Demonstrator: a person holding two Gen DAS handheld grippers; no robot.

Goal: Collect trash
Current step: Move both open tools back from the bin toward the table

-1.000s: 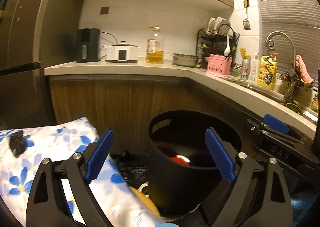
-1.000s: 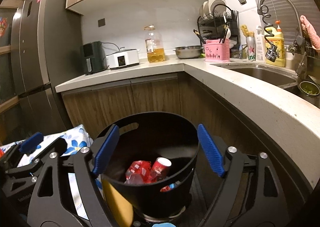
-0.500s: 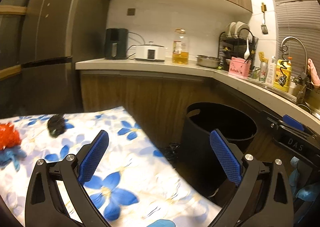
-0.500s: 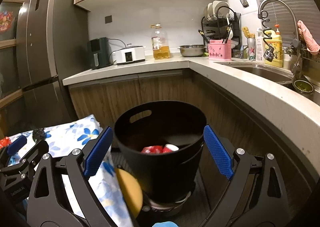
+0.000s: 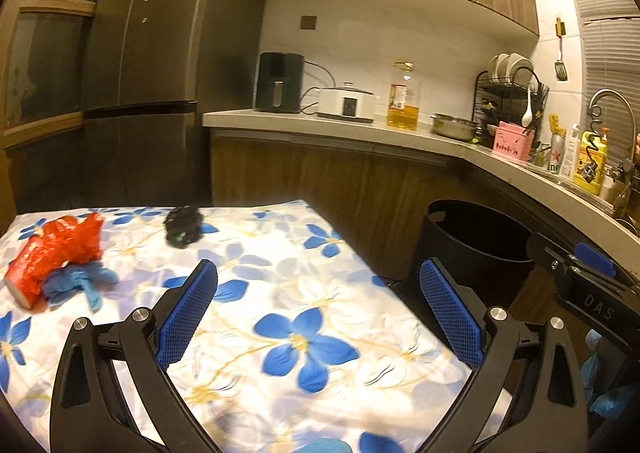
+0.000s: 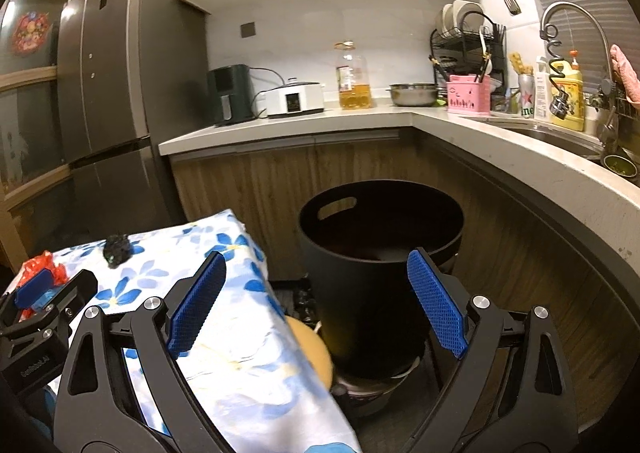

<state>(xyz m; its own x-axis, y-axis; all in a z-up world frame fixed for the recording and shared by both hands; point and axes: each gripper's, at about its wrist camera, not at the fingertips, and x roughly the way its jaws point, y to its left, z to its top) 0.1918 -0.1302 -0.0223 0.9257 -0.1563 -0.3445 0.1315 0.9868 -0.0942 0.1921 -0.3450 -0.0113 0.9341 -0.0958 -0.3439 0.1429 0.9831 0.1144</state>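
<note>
A red crumpled cup with red netting [image 5: 52, 253] lies at the table's left, a blue crumpled scrap [image 5: 78, 282] against it. A black crumpled lump [image 5: 183, 227] lies farther back; it also shows in the right wrist view [image 6: 117, 249]. The black trash bin [image 6: 380, 253] stands on the floor right of the table, also in the left wrist view [image 5: 476, 245]. My left gripper [image 5: 318, 317] is open and empty above the floral tablecloth [image 5: 304, 333]. My right gripper [image 6: 316, 303] is open and empty, in front of the bin and above the table's corner.
A grey fridge [image 5: 132, 85] stands behind the table. An L-shaped counter [image 6: 460, 129] carries an air fryer, cooker, oil bottle, bowl, dish rack and sink. A tan round object [image 6: 312, 349] sits by the bin's foot.
Both grippers drew back and up from the bin. The left one swung left over the table, bringing the red cup, blue scrap and black lump into view. The bin's contents dropped out of sight.
</note>
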